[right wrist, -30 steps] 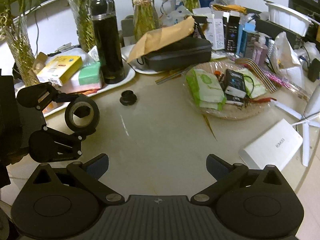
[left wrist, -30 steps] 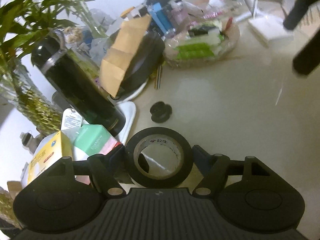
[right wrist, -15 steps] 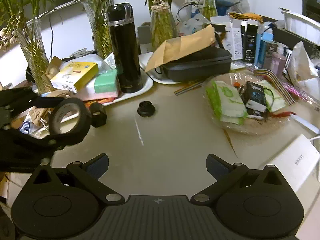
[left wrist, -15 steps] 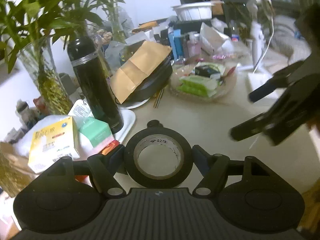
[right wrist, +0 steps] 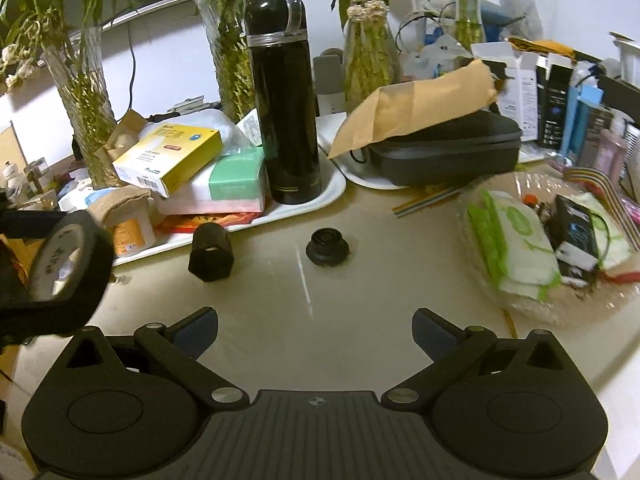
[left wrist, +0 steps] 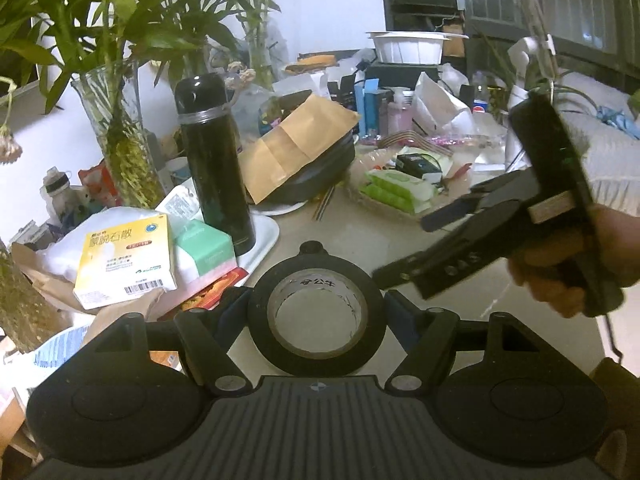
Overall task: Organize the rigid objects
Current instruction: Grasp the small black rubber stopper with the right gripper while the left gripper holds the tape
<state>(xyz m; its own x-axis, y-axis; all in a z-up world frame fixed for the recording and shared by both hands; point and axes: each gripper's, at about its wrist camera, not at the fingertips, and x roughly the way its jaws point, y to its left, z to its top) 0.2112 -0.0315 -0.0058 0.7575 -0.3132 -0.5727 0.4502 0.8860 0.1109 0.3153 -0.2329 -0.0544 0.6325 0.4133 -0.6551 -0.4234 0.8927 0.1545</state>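
My left gripper is shut on a black tape roll and holds it above the table; the roll also shows at the left edge of the right wrist view. My right gripper is open and empty over the beige table. It appears in the left wrist view at the right, held by a hand. A small black round cap and a black hexagonal piece lie on the table ahead of the right gripper. Part of the cap shows behind the roll.
A white tray holds a black thermos, a yellow box and a green box. A black case under a brown envelope sits behind. A clear bowl of packets is at the right. Vases with plants stand at the back.
My left gripper has lifted and levelled with the tape roll. My right gripper moved forward and left, nearer the cap and the hexagonal piece.
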